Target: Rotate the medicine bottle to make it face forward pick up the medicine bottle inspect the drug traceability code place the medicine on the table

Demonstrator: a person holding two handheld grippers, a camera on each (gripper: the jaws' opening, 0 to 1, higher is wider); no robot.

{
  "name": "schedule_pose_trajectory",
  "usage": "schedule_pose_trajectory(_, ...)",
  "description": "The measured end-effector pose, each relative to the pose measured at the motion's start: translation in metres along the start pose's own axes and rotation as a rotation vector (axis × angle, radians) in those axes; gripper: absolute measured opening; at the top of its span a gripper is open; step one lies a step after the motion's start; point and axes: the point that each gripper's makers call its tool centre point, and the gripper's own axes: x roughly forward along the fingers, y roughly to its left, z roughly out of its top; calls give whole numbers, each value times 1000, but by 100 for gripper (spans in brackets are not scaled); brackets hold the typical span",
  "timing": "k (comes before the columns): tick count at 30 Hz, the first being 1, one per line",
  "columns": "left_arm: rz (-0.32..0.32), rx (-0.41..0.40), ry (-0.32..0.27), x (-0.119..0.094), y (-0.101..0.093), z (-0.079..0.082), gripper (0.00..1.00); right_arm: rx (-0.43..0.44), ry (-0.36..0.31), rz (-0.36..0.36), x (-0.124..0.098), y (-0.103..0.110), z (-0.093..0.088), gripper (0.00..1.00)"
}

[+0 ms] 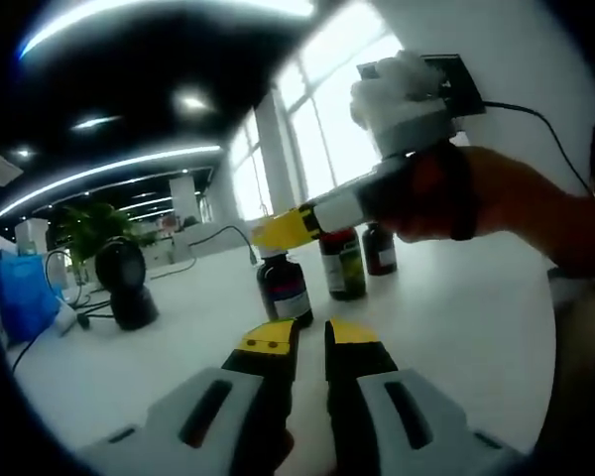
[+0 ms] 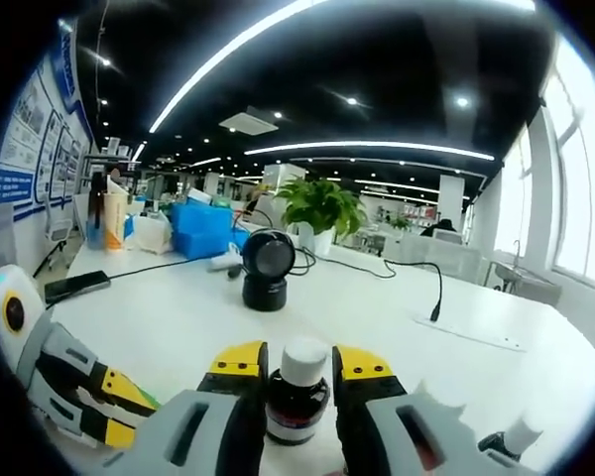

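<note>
Fingers of the right gripper [image 2: 299,365] bracket the dark-glass, white-capped medicine bottle [image 2: 297,395] standing upright on the white counter [image 2: 377,307], long axis vertical; contact likely, full clamp uncertain. Left gripper [image 1: 311,337] fingers nearly closed, empty. Step: rotate/pick-up. Next: firm grip, then turn. Label facing not discernible.

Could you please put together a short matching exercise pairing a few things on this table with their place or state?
Things:
1. brown bottle with white cap
2. black round scanner
3. green plant
4. left gripper

Places or states:
A. behind the scanner, at the table's far side
B. jaws nearly closed, holding nothing
C. between the right gripper's jaws
D. standing on the white table, cable attached

Pairs: 1-C, 2-D, 3-A, 4-B
</note>
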Motion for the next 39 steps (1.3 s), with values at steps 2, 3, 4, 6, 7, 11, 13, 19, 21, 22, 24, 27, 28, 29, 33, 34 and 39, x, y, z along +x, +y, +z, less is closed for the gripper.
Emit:
schedule_pose_trajectory(2,1,0,0,0,0,0,3,27,8,8,2,0,-3,22)
schedule_pose_trajectory(3,2,0,1,0,1,0,3,32,12,12,3,0,-5,22)
schedule_pose_trajectory(4,2,0,1,0,1,0,3,39,15,13,4,0,-6,22)
schedule_pose_trajectory(6,3,0,1,0,1,-1,3,48,15,13,5,0,-6,21)
schedule_pose_trajectory(7,3,0,0,0,1,-1,3,52,16,14,6,0,-6,21)
schedule_pose_trajectory(11,4,1,0,0,1,-1,3,60,27,15,8,-1,-9,17)
schedule_pose_trajectory(13,3,-1,-1,0,1,-1,3,71,24,20,8,0,-9,16)
schedule_pose_trajectory(19,0,-8,-4,0,0,0,3,71,27,28,8,1,-10,15)
schedule_pose_trajectory(21,2,-14,-6,0,1,0,3,73,28,32,8,1,-10,15)
schedule_pose_trajectory(22,1,-18,-7,0,1,0,3,73,29,35,7,2,-10,15)
schedule_pose_trajectory(24,1,-18,-6,0,1,0,3,70,31,39,7,2,-10,15)
schedule_pose_trajectory(27,0,-16,-4,0,0,0,3,79,32,45,7,2,-10,15)
schedule_pose_trajectory(28,1,-16,-4,0,0,0,3,80,32,46,7,3,-10,15)
schedule_pose_trajectory(29,1,-16,-4,0,1,0,3,79,31,47,7,3,-10,15)
schedule_pose_trajectory(33,2,-15,-4,0,1,0,3,67,30,55,7,5,-9,14)
schedule_pose_trajectory(34,2,-15,-4,0,1,0,3,66,30,55,7,5,-8,14)
schedule_pose_trajectory(39,4,-11,-4,-1,1,0,3,74,26,59,5,4,-4,14)
